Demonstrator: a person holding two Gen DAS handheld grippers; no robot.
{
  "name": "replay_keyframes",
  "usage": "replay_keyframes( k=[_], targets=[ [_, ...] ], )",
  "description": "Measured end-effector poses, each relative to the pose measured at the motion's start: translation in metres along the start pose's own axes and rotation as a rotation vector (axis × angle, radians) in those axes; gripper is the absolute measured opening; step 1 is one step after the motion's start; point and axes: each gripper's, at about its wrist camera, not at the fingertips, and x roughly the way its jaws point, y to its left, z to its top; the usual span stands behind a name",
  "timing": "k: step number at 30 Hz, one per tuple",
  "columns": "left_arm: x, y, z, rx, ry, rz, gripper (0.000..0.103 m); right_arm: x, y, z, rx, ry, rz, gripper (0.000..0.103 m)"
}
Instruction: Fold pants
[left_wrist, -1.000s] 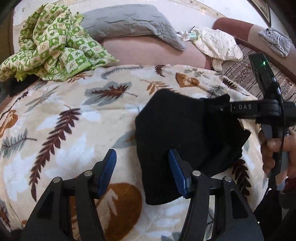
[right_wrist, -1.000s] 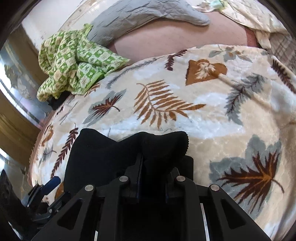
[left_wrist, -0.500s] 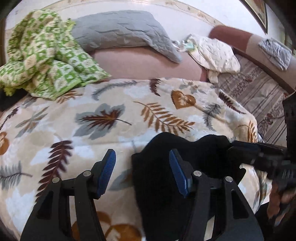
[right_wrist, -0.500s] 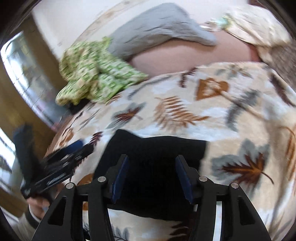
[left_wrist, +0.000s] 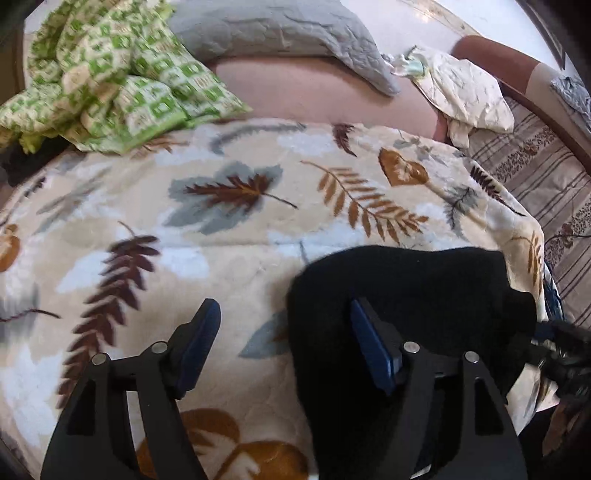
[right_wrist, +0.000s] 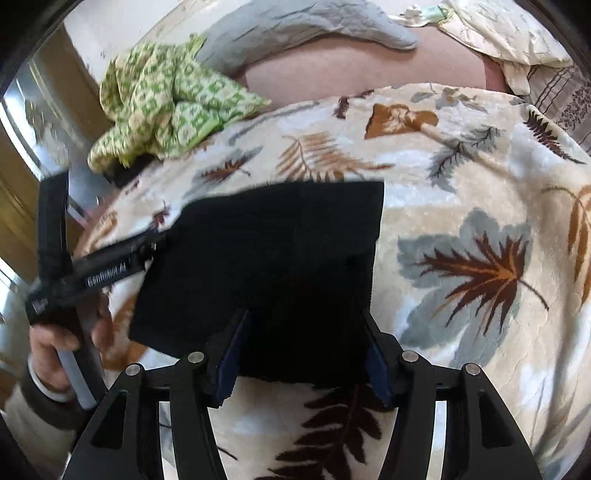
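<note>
The black pants (right_wrist: 273, 258) lie folded into a flat rectangle on the leaf-print blanket (right_wrist: 461, 184). My right gripper (right_wrist: 304, 325) hovers over their near edge. Its jaws are opening, the cloth lies between and under the blue pads, and neither pad presses on it. In the left wrist view the pants (left_wrist: 406, 295) sit to the right. My left gripper (left_wrist: 284, 314) is also opening. Its right finger (left_wrist: 365, 339) is over the pants' left edge and its left finger is over bare blanket. It holds nothing. A hand (right_wrist: 55, 343) holds the left gripper (right_wrist: 96, 273) at the pants' left side.
A crumpled green patterned cloth (left_wrist: 103, 74) and a grey pillow (left_wrist: 277, 29) lie at the far side of the bed. A cream cloth (left_wrist: 469, 96) is at the back right. A striped sheet (left_wrist: 546, 184) runs along the right. The blanket drops off at the near edge.
The right gripper has let go of the folded-over pants and drawn back, and the pants now lie flat. The left gripper has also drawn back, with its jaws a little wider.
</note>
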Motion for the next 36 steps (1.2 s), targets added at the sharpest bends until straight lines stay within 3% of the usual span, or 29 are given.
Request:
replay_keyframes(
  k=[2, 5, 9, 21, 30, 36],
  targets=[
    [-0.011, 0.0, 0.002, 0.014, -0.032, 0.031, 0.073, -0.011, 0.007, 0.01, -0.016, -0.06, 0.0, 0.059],
    [-0.022, -0.003, 0.006, 0.002, -0.056, 0.014, 0.073, -0.014, 0.019, 0.025, -0.054, -0.106, -0.012, 0.058],
    [-0.027, -0.012, 0.007, 0.005, -0.08, 0.024, 0.073, 0.003, 0.026, 0.036, -0.075, -0.096, -0.052, 0.047],
    [0.003, -0.028, -0.005, 0.007, -0.031, 0.053, 0.073, 0.044, -0.001, 0.044, 0.04, -0.04, -0.055, 0.05],
    [0.014, -0.028, -0.006, -0.004, -0.019, 0.065, 0.074, 0.072, -0.002, 0.05, 0.02, -0.019, -0.066, 0.052],
    [0.013, -0.029, -0.008, -0.005, -0.019, 0.064, 0.075, 0.06, 0.003, 0.05, -0.001, -0.023, -0.082, 0.052]
  ],
)
